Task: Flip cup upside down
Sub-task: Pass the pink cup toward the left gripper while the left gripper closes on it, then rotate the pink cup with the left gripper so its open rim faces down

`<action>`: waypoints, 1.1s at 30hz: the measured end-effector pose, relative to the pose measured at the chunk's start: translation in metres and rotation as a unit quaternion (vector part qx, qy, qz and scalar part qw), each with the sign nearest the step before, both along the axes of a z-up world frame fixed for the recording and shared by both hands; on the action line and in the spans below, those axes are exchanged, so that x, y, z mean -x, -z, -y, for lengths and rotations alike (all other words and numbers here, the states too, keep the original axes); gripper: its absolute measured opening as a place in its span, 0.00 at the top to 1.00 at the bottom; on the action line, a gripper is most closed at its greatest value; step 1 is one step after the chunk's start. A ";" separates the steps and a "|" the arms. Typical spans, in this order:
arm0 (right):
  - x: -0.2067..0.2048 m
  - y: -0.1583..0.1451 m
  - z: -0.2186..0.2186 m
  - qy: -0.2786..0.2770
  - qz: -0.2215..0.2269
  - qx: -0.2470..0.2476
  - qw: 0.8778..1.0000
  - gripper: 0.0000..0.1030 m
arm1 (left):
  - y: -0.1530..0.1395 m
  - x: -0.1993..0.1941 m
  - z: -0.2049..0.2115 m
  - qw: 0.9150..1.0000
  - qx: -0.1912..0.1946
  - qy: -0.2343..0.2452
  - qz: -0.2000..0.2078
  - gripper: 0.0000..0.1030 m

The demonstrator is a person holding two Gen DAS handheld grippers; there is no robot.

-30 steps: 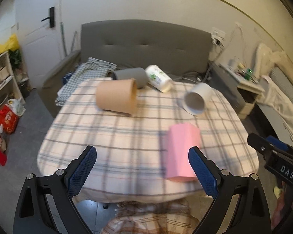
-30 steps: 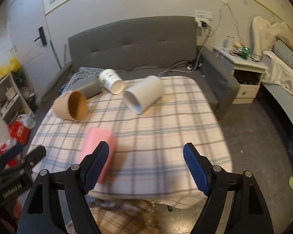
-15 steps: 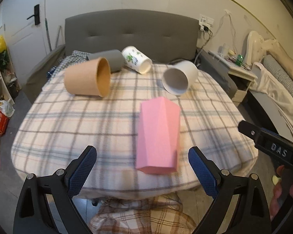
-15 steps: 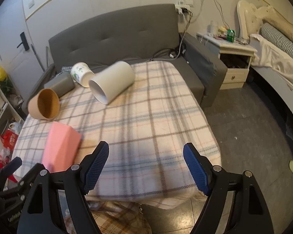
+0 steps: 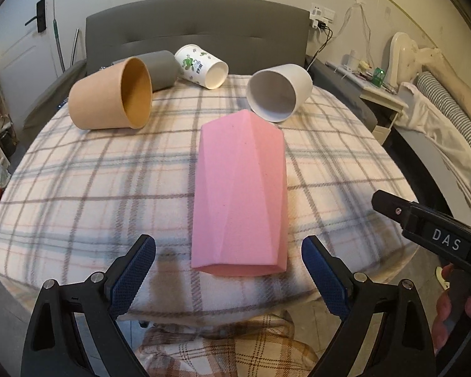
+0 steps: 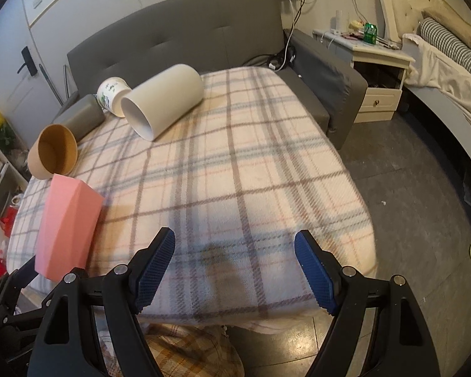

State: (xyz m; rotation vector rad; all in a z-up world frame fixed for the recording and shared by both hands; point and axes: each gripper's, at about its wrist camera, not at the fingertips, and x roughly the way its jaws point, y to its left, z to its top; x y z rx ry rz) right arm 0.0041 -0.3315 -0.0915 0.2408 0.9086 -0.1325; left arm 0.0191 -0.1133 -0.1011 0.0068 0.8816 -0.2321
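progress: nothing flipped yet, judging by how things lie. the pink cup (image 5: 240, 194) lies on its side on the plaid-covered bench (image 5: 94, 188), near the front edge, lined up between the left gripper (image 5: 228, 270) fingers. its jaws are released, spread wider than the cup, not touching it. the right gripper (image 6: 234, 270) hovers over bare cloth at the front edge, jaws likewise spread and holding nothing.

left to do, as i judge it: close on the cup, lift, rotate so the mouth faces down, set it on the bench. which cup is meant is not stated; the pink one is the likely target since the left gripper faces it.

four other cups also lie on their sides further back: brown cup (image 5: 110, 95), grey cup (image 5: 161, 69), printed paper cup (image 5: 202, 70), white cup (image 5: 278, 92).

view differences: left wrist view shows the pink cup centred and a side view of the right gripper. right wrist view puts the pink cup (image 6: 67, 224) at far left, shows the white cup (image 6: 165, 102) lengthwise, and takes in the nightstand (image 6: 380, 75) and floor.
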 end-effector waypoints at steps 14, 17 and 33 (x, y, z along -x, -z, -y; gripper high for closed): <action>-0.001 -0.001 -0.008 -0.005 -0.002 -0.012 1.000 0.24 | -0.016 -0.001 -0.004 1.000 -0.003 0.023 0.011 0.46; 0.000 -0.004 -0.011 -0.008 0.000 -0.010 1.000 0.24 | -0.029 -0.005 -0.007 0.999 -0.006 0.020 0.025 0.46; -0.001 -0.005 -0.016 -0.012 0.001 -0.015 1.000 0.23 | -0.060 -0.027 -0.016 0.998 -0.011 0.032 0.047 0.53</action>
